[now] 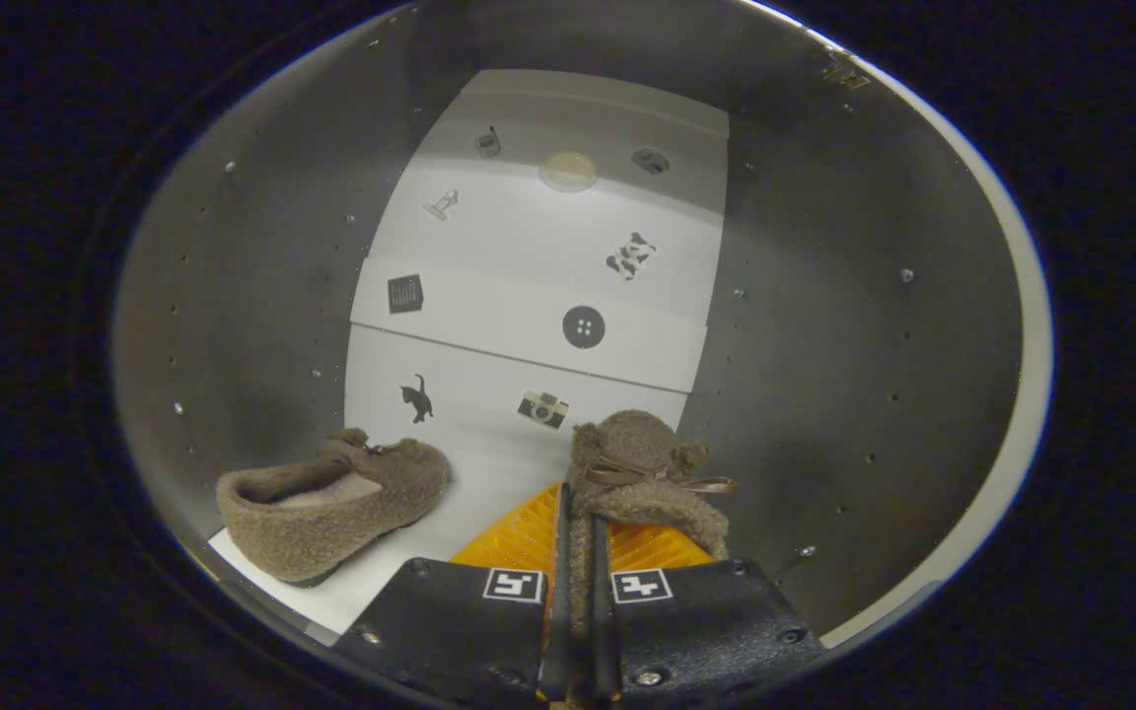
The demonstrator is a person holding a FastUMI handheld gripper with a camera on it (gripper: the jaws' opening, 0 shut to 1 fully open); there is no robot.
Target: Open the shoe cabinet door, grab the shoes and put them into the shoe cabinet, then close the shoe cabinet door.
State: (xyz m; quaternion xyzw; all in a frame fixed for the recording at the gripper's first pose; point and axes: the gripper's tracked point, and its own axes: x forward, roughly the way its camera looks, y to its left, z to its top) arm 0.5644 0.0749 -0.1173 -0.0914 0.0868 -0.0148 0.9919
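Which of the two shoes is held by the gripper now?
The shoe with the ribbon bow, pinched between the gripper fingers. The other shoe lies free on the white floor beside it.

A white stepped panel (538, 286) stands at the middle, rising in several tiers. Small stickers dot it: a cat (417, 398) and a camera (542, 409) on the lowest tier, a round button (584, 326) just above them, a pale disc (568, 171) on the tier near the top. Dark grey walls (252, 286) with small holes flank the panel on both sides. Light falls brightest on the panel's middle tiers
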